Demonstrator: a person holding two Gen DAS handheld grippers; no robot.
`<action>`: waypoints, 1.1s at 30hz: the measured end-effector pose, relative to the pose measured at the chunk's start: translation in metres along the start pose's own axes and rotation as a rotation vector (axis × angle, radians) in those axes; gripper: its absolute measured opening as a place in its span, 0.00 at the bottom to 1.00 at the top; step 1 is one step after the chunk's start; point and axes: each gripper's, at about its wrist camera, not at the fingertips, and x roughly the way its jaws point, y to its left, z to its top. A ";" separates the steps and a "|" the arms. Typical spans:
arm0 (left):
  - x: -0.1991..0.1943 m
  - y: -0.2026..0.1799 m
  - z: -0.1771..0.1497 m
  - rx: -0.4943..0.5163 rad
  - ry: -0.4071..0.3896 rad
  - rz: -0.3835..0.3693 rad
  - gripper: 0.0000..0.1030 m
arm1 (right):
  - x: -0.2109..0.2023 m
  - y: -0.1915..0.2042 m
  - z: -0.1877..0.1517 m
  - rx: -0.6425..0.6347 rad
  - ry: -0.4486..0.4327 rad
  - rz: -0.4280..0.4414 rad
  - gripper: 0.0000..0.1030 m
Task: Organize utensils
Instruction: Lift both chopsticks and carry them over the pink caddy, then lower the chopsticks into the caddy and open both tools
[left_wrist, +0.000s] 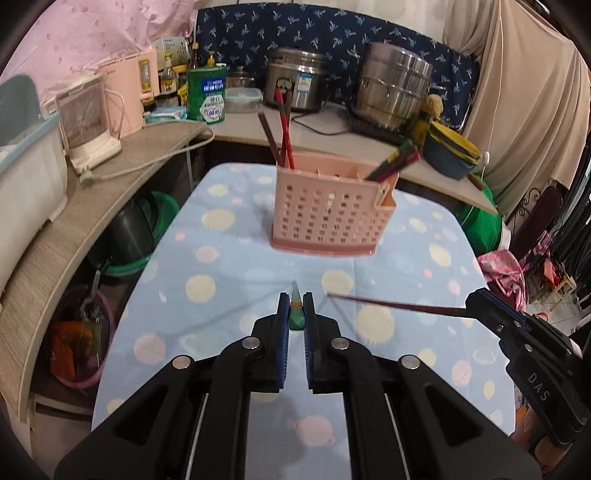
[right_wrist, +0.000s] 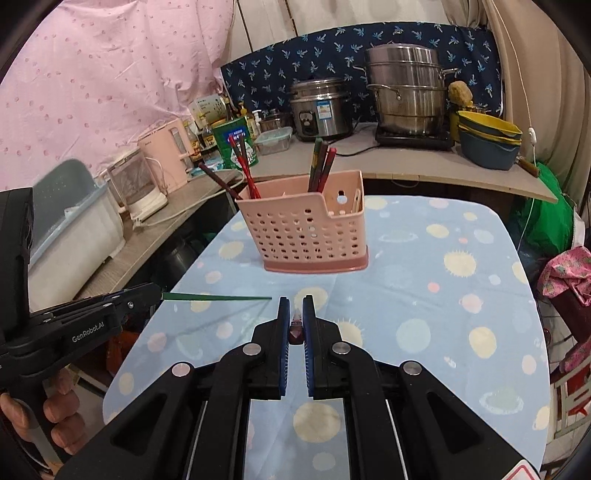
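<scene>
Each pair of tongs is clamped on one chopstick: left tongs (left_wrist: 296, 310) on the green chopstick (right_wrist: 218, 296), right tongs (right_wrist: 296, 314) on the dark red chopstick (left_wrist: 395, 304). This looks like the carry step. The pink holder (left_wrist: 328, 210) stands on the bench (left_wrist: 229, 258) ahead of both tongs; next, each stick wants tipping upright over a compartment.

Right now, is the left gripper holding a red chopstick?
No, the left gripper is shut on a green chopstick, while the dark red chopstick is in the right gripper.

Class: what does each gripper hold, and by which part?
Left gripper: green chopstick, gripped at one end. Right gripper: dark red chopstick, also by one end.
</scene>
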 end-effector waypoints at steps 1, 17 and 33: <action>-0.001 0.000 0.004 -0.001 -0.007 -0.001 0.07 | 0.000 0.000 0.006 -0.005 -0.008 0.002 0.07; -0.032 -0.010 0.120 -0.016 -0.186 -0.075 0.07 | -0.009 0.000 0.119 0.002 -0.173 0.065 0.07; -0.035 -0.019 0.218 -0.009 -0.347 -0.027 0.07 | -0.004 -0.005 0.241 0.045 -0.339 0.058 0.07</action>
